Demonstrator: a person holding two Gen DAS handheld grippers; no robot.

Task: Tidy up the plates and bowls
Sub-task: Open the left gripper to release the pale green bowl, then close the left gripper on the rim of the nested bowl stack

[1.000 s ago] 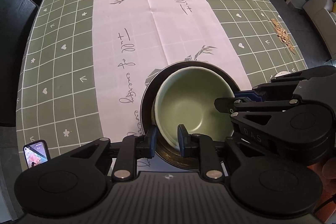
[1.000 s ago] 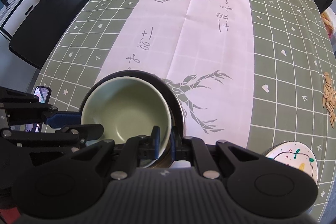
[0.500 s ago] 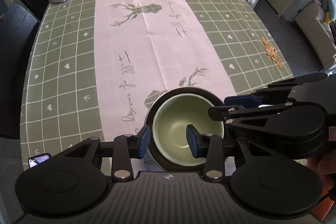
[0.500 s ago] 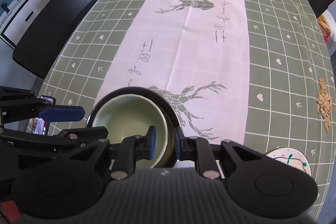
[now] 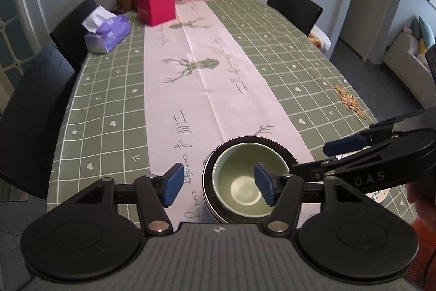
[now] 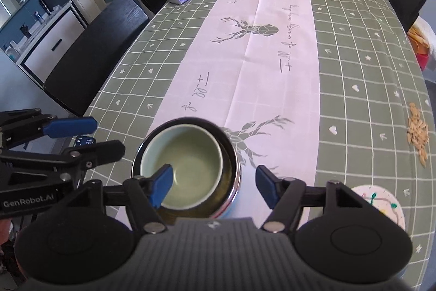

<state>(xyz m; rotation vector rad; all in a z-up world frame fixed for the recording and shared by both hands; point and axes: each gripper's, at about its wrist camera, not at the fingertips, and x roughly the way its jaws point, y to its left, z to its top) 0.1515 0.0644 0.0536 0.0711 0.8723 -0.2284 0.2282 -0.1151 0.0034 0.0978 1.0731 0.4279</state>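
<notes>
Two grippers hang over the near end of a dining table (image 5: 109,89) covered by a green checked cloth with a pale pink runner (image 5: 207,78) down its middle. At far left in the right wrist view, the left gripper (image 6: 84,137) reaches in from the table's edge, its blue-padded fingers (image 6: 70,126) spread apart with nothing between them; its jaws have just been opening. A phone (image 6: 85,140) lies on the cloth just beneath those fingers. Further right, a pale green bowl (image 6: 181,167) sits nested inside a dark bowl (image 6: 230,157) with a shiny outer wall, both resting on the runner's near end beside a printed deer. The right gripper (image 6: 214,187) hovers over this stack, fingers likewise spread and pressing on nothing; its jaws too have just been opening, with the dark bowl's right rim lying in the gap between them and the left pad seen over the green bowl's interior, clear of its rim. In the left wrist view the left gripper (image 5: 218,183) is seen the same way, wide open above the stack's left rim, gripping neither bowl. To the right, a small white decorated plate (image 6: 381,206) sits at the table's near edge, and beyond it a scatter of seeds (image 6: 418,132) lies on the cloth. At the far end stand a purple tissue pack (image 5: 107,33), a red box (image 5: 156,6) and several jars and bottles.
</notes>
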